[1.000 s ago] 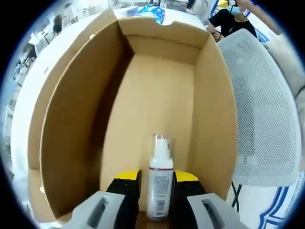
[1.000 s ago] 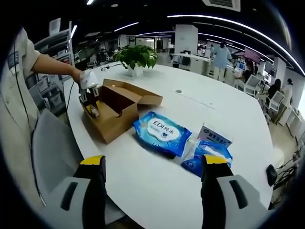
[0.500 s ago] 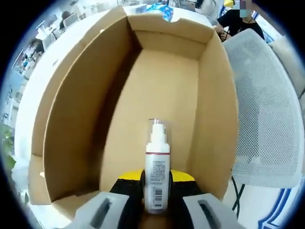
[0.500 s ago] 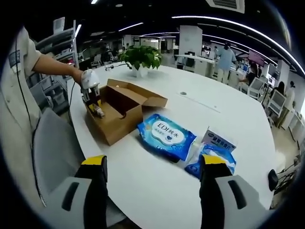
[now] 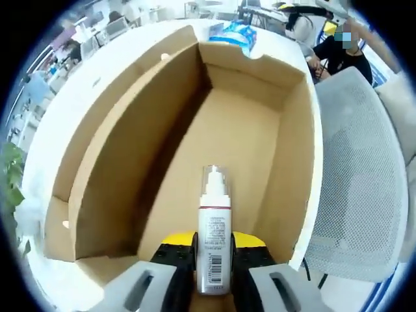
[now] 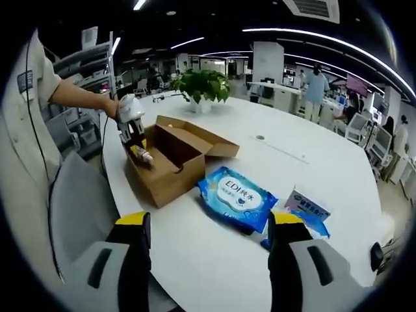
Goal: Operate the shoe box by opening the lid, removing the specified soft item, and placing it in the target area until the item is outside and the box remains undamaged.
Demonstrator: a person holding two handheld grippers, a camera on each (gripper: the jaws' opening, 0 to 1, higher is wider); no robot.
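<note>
Left claw (image 5: 214, 260) clamped on a white pump bottle (image 5: 214, 240) above the open box (image 5: 123, 149) on the white tabletop (image 6: 286, 156), lid folded back; right claw (image 6: 208, 260), jaws wide apart and holding nothing, faces the box, a blue wipes pack (image 6: 238, 197) beside it.

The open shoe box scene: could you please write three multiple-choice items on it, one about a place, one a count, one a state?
1. Where is the pump bottle?
A. between the left gripper's jaws, over the open shoe box
B. on the chair
C. beside the plant

2. How many blue wipe packs lie on the table?
A. none
B. two
C. five

3. The right gripper is:
A. shut on a pack
B. open, holding nothing
C. shut on the lid

Answers: 1 A, jaws flank the bottle; 2 B, two packs; 3 B, jaws stand apart.
</note>
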